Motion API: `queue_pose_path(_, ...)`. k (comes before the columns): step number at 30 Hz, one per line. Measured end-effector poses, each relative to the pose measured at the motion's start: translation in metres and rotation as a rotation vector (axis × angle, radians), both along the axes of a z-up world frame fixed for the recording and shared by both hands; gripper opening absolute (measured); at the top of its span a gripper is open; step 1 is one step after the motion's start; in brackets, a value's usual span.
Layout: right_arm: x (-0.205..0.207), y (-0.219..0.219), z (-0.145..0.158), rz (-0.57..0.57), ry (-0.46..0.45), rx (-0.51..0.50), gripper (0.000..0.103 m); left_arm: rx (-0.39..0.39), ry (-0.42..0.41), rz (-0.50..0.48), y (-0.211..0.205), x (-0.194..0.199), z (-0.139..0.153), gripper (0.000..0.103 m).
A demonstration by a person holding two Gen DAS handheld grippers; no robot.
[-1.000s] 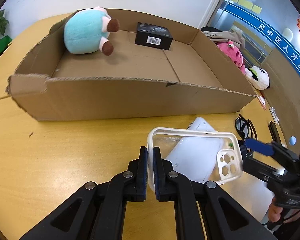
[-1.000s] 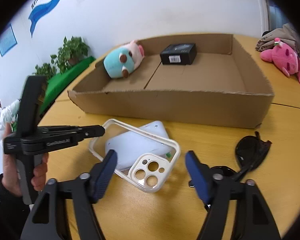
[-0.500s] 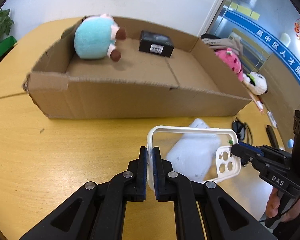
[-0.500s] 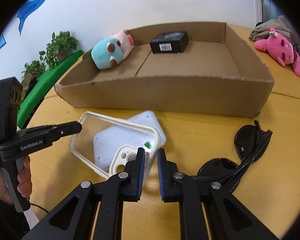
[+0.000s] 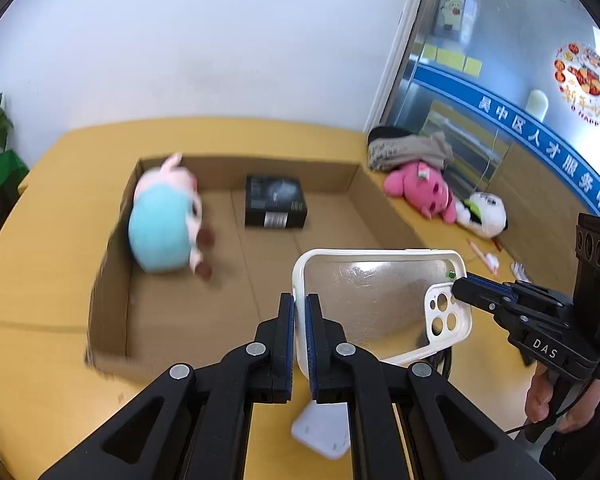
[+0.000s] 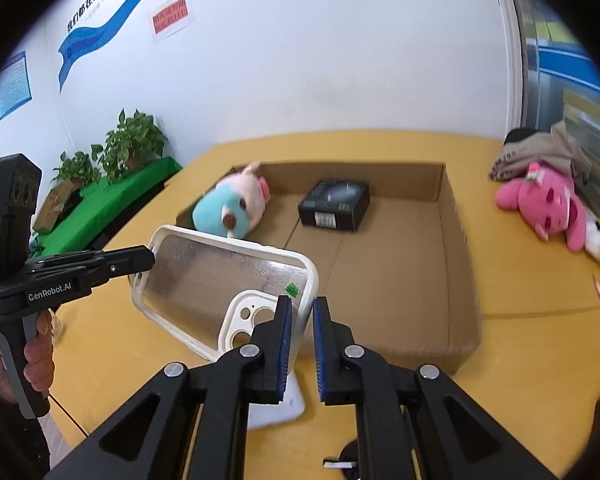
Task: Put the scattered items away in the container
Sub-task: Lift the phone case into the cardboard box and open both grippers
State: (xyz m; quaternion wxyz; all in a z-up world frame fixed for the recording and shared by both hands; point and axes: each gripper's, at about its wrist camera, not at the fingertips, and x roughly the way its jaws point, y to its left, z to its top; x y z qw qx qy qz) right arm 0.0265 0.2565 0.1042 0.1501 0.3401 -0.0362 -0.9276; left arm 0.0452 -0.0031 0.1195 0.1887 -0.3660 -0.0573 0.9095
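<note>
A clear phone case with a white rim hangs in the air above the near wall of the open cardboard box. My left gripper is shut on its plain end. My right gripper is shut on its camera-hole end. The case also shows in the right wrist view. In the box lie a teal and pink plush and a black carton. A white flat device lies on the table below the case.
Black sunglasses lie on the yellow table near my right gripper. A pink plush, a white panda plush and folded clothes lie right of the box. Green plants stand at the left.
Both grippers have lifted the phone case up off the white device and carried it toward the box. The right gripper closed on the case's camera end a second ago.
</note>
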Motion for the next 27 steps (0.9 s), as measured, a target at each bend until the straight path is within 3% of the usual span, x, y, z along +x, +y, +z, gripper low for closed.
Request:
queue_pose_path(9,-0.077,0.006,0.037,-0.007,0.01,0.026,0.009,-0.04,-0.038,-0.015,0.01,-0.08,0.017,0.005)
queue_pose_path(22,-0.172,0.004,-0.016,-0.019,-0.182,-0.021,0.008,-0.009,-0.236,0.024,0.006,-0.169,-0.035,0.005)
queue_pose_path(27,-0.207,0.002,-0.041,-0.022,-0.272,0.001,0.008,-0.063,-0.32,0.05,0.014,-0.206,-0.063,0.005)
